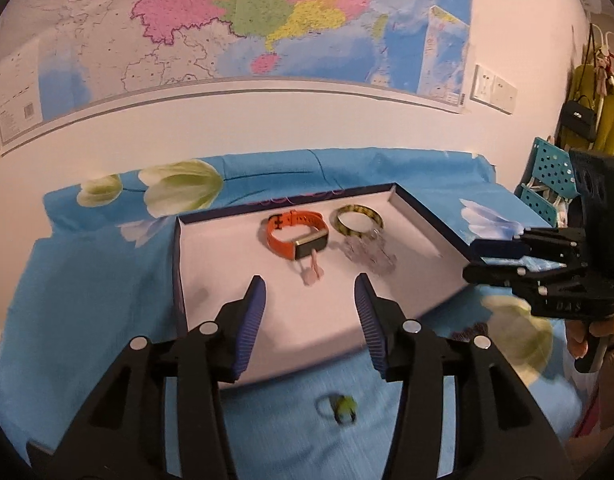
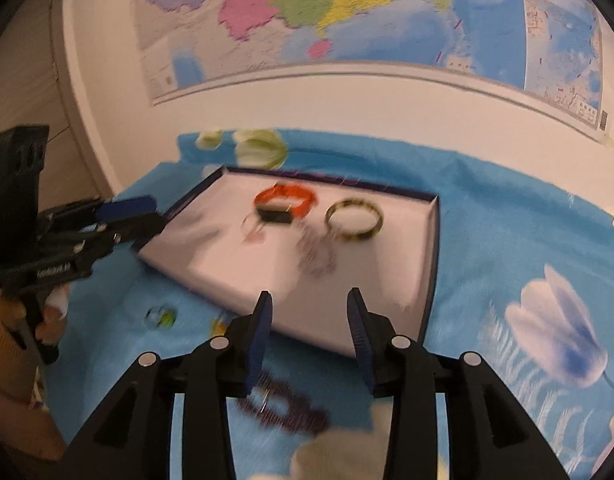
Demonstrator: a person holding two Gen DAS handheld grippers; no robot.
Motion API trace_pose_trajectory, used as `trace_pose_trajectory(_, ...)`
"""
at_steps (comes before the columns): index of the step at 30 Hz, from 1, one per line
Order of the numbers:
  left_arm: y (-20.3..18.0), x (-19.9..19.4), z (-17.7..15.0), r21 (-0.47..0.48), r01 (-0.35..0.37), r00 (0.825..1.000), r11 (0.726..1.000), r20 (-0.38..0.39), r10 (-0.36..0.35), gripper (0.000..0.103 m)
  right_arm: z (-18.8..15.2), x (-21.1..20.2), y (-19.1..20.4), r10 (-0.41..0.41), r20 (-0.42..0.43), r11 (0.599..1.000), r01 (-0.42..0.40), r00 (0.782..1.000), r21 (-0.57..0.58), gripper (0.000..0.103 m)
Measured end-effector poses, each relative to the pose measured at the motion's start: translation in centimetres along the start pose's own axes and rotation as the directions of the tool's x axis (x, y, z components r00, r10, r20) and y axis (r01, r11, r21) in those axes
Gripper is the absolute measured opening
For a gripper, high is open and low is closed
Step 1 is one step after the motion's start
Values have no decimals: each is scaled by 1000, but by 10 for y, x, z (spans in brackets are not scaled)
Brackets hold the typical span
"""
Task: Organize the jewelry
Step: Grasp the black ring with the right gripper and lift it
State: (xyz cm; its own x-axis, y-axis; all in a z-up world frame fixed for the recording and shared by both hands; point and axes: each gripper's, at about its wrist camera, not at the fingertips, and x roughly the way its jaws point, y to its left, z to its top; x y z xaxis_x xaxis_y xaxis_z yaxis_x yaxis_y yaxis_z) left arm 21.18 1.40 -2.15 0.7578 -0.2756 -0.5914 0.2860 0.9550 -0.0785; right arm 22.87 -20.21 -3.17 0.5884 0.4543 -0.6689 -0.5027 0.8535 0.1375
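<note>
A white-lined box tray (image 1: 211, 264) (image 2: 227, 264) lies on a blue flowered cloth. In it lie an orange wristband (image 1: 297, 233) (image 2: 285, 202), a green-yellow bangle (image 1: 358, 220) (image 2: 355, 220), a pale bead bracelet (image 1: 369, 254) (image 2: 317, 256) and a small pink piece (image 1: 311, 274). A green-stone ring (image 1: 341, 408) (image 2: 161, 316) lies on the cloth in front of the tray. A dark bead bracelet (image 2: 285, 408) lies under my right gripper (image 2: 310, 312). My left gripper (image 1: 310, 296) is open and empty above the tray's near edge. My right gripper is open and empty too.
A wall with a large map stands close behind the cloth. A teal perforated rack (image 1: 547, 184) and hanging bags and clothes (image 1: 591, 112) are at the far right. Each gripper shows in the other's view, my right gripper (image 1: 499, 260) and my left gripper (image 2: 127, 216).
</note>
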Motion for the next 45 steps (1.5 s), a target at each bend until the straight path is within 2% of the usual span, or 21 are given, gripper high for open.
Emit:
trace_pose_trajectory(7, -6, -14, -32, 3, 28, 999, 1000, -25, -28, 47, -37, -3, 3, -16, -66, 1000, 16, 998, 8, 40)
trace_pose_trajectory(10, -9, -15, -44, 13, 27, 998, 1000, -48, -27, 48, -47, -3, -1, -25, -79, 999, 28, 997, 34, 50)
trace_pose_trajectory(21, -15, -13, -64, 6, 45, 995, 999, -88, -44, 48, -60, 6, -2, -38, -117, 997, 46, 992, 70, 49)
trace_pose_trajectory(23, -17, -14, -64, 9, 50, 995, 999, -86, -49, 49, -59, 7, -1, -35, -118, 997, 43, 992, 68, 43)
trace_pose_trajectory(25, -18, -13, -64, 13, 56, 995, 998, -88, -54, 49, -58, 8, 0, -38, -118, 997, 46, 992, 65, 22)
trace_pose_trajectory(28, -22, -11, -64, 27, 61, 994, 998, -96, -59, 49, -58, 6, 1, -32, -118, 997, 40, 993, 63, 13)
trace_pose_trajectory(33, -26, -10, -64, 37, 73, 993, 997, -101, -69, 49, -56, -2, 8, -28, -88, 998, 33, 996, 53, 7)
trace_pose_trajectory(41, -26, -9, -64, 26, 86, 991, 996, -109, -83, 49, -44, -21, 14, 28, -6, 998, -27, 1000, 62, 6)
trace_pose_trajectory(45, -27, -10, -65, 33, 90, 990, 995, -110, -85, 49, -42, -26, 19, 38, 9, 997, -38, 999, 60, 6)
